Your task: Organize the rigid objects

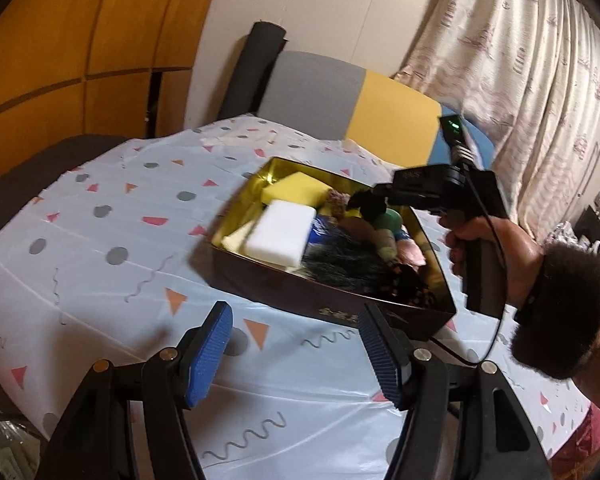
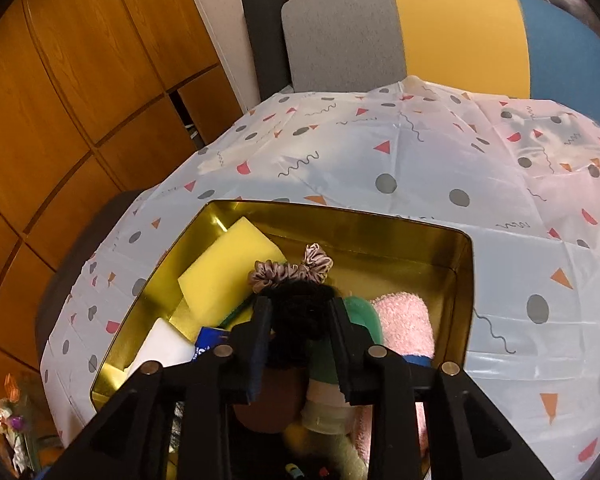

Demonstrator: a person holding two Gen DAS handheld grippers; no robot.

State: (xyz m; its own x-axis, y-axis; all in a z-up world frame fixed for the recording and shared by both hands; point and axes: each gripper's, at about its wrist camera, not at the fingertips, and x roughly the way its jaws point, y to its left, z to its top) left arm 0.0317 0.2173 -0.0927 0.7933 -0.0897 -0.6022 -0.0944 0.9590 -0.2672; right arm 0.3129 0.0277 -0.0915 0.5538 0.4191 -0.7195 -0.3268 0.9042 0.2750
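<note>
Left wrist: box (image 1: 300, 296) front lettering gold, unreadable.

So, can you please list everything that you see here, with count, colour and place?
box: one, gold inside, on the tablecloth
yellow sponge: one, in the box, far left
white sponge: one, in the box, near left
pink scrunchie: one, in the box, middle
pink towel: one, in the box, right
tablecloth: one, white with shapes, over the table
chair: one, grey, yellow and blue, behind the table
cabinet: wood, left
curtain: pale, right
black scrunchie: one, between the right gripper's fingers
left gripper: open, before the box
right gripper: over the box
</note>
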